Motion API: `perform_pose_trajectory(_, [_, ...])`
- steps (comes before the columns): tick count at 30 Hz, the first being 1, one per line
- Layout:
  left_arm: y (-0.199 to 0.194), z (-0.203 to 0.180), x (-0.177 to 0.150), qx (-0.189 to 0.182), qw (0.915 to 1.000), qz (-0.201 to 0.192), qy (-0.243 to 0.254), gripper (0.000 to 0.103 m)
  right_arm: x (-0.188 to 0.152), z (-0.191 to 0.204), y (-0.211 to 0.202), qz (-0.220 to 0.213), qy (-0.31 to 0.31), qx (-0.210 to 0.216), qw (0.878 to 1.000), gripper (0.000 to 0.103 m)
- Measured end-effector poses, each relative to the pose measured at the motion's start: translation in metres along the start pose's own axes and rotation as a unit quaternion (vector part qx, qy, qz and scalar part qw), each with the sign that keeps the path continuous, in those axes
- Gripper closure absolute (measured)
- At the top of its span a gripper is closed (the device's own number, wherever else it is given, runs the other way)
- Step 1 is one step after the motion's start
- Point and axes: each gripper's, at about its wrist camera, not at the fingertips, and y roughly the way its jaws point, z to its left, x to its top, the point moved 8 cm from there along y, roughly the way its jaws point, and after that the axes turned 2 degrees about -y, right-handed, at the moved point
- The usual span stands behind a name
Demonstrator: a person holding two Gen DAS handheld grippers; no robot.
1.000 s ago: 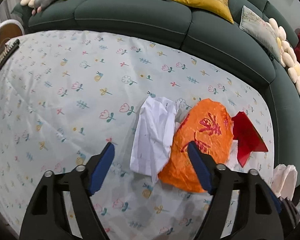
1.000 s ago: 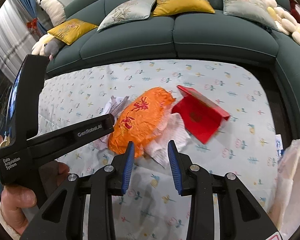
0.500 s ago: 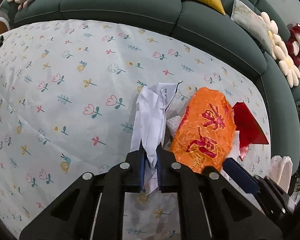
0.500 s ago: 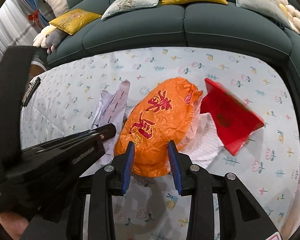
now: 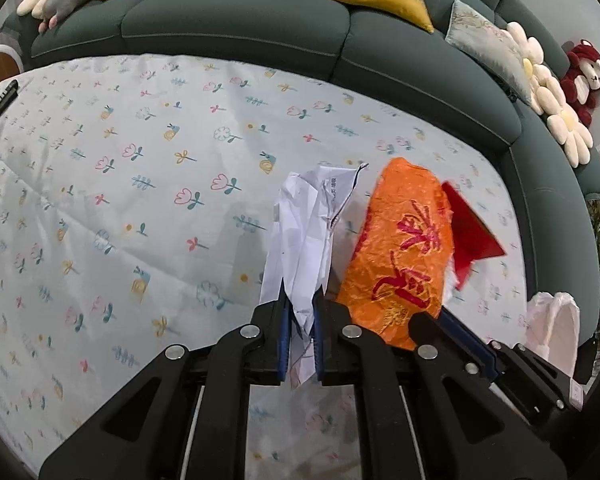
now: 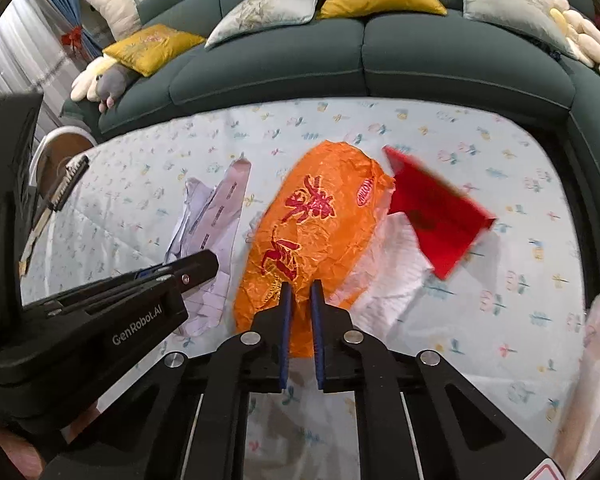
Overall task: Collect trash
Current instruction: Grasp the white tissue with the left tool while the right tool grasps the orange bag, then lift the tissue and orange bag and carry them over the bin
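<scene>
My left gripper (image 5: 300,300) is shut on the lower edge of a crumpled white paper (image 5: 308,220), which stands up from the flowered tablecloth (image 5: 140,200). The right gripper (image 6: 300,288) has its jaws closing, and their blue pads pinch the near edge of a crinkled orange plastic bag (image 6: 320,216) with red characters. Behind the bag lie a white tissue (image 6: 392,268) and a red envelope (image 6: 436,216). In the right wrist view the left gripper (image 6: 196,266) reaches in from the left, over the white paper (image 6: 216,216).
A dark green sofa (image 6: 380,60) with yellow and grey cushions curves around the far side of the table. A white plastic bag (image 5: 552,328) hangs off the table's right edge. A dark comb-like object (image 6: 66,178) lies at the far left.
The left gripper went from wide open to shut on the white paper, which now stands more upright. The right gripper moved forward onto the orange bag and closed on its edge.
</scene>
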Motion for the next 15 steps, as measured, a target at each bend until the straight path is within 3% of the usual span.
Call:
perform_pose_trajectory(8, [-0.045, -0.026, -0.008, -0.011, 0.9995, -0.027, 0.009, 0.094, 0.003, -0.021, -0.065, -0.048, 0.019, -0.006, 0.999, 0.094])
perform_pose_trajectory(15, [-0.079, -0.071, -0.027, -0.024, 0.9981, -0.043, 0.038, 0.094, -0.006, -0.051, -0.120, -0.080, 0.036, -0.023, 0.996, 0.094])
